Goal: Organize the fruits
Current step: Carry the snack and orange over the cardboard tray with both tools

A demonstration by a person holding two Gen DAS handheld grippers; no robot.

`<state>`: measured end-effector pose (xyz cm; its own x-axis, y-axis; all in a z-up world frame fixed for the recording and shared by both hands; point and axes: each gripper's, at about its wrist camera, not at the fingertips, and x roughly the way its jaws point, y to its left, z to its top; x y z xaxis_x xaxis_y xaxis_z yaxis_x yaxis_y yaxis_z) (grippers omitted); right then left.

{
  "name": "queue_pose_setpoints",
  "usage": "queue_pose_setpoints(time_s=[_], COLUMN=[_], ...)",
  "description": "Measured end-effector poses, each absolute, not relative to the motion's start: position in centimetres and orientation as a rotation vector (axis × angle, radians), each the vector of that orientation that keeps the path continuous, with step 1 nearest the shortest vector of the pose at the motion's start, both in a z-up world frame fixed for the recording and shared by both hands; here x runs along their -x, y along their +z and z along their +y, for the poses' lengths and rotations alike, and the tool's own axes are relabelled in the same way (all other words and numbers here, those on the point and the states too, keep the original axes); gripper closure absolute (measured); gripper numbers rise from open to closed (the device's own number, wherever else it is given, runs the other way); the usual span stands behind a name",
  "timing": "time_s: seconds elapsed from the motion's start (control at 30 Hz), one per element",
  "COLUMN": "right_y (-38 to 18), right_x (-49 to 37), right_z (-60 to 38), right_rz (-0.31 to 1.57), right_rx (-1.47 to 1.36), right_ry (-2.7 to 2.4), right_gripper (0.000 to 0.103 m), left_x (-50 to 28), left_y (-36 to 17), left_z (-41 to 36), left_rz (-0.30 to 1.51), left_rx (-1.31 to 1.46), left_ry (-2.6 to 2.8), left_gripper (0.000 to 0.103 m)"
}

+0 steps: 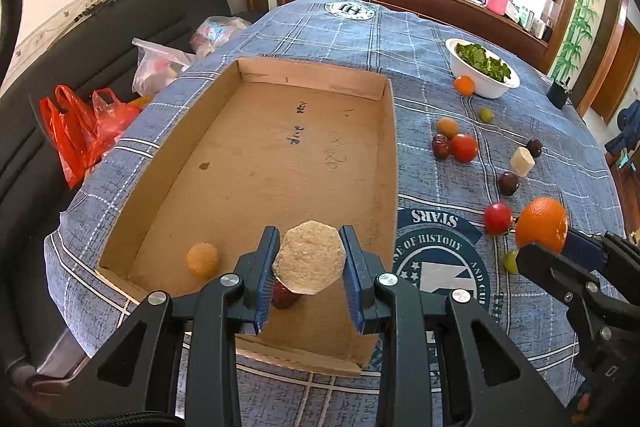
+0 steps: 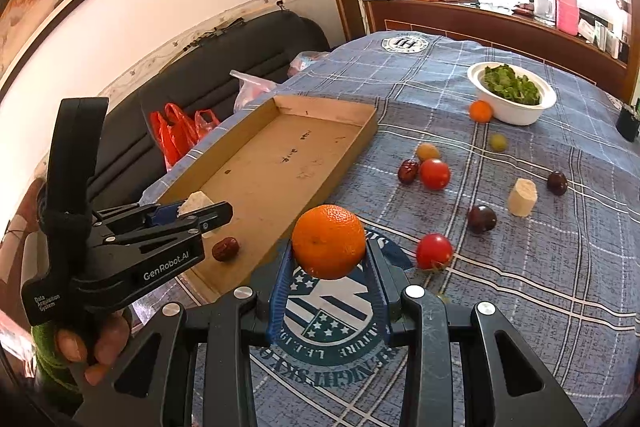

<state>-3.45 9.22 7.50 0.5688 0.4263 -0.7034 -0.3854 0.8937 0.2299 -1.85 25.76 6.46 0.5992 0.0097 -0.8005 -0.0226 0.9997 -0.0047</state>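
My left gripper [image 1: 310, 259] is shut on a pale, rough sugarcane chunk [image 1: 309, 257] and holds it above the near end of the cardboard tray [image 1: 384, 147]. A red date [image 1: 285, 294] and a small yellow fruit [image 1: 203, 259] lie in the tray below. My right gripper [image 2: 330, 247] is shut on an orange [image 2: 329, 241] above the tablecloth, right of the tray [image 2: 352, 147]. The left gripper [image 2: 192, 213] shows there too. Loose on the cloth lie tomatoes [image 2: 434, 173], plums [image 2: 481, 218], another date [image 2: 408, 171] and a second pale chunk [image 2: 522, 197].
A white bowl of greens [image 2: 512, 95] stands far right with a small orange [image 2: 480, 111] beside it. Green grapes [image 1: 486, 114] lie on the blue plaid cloth [image 2: 540, 287]. Red plastic bags [image 1: 80, 131] sit on the dark sofa left of the table.
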Motion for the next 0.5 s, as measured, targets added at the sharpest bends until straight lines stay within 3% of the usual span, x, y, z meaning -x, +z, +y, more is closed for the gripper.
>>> queue_pose_setpoints(time_s=[0.5], right_y=[6.3], right_x=[0.5], right_z=[16.9], right_rz=[0.883], right_rx=[0.003], right_ry=[0.620], right_gripper=[0.068], left_x=[-1.5], left_y=[5.5], left_z=[33.7], left_rz=[0.958], left_rx=[0.110], left_ry=[0.164], left_gripper=[0.075])
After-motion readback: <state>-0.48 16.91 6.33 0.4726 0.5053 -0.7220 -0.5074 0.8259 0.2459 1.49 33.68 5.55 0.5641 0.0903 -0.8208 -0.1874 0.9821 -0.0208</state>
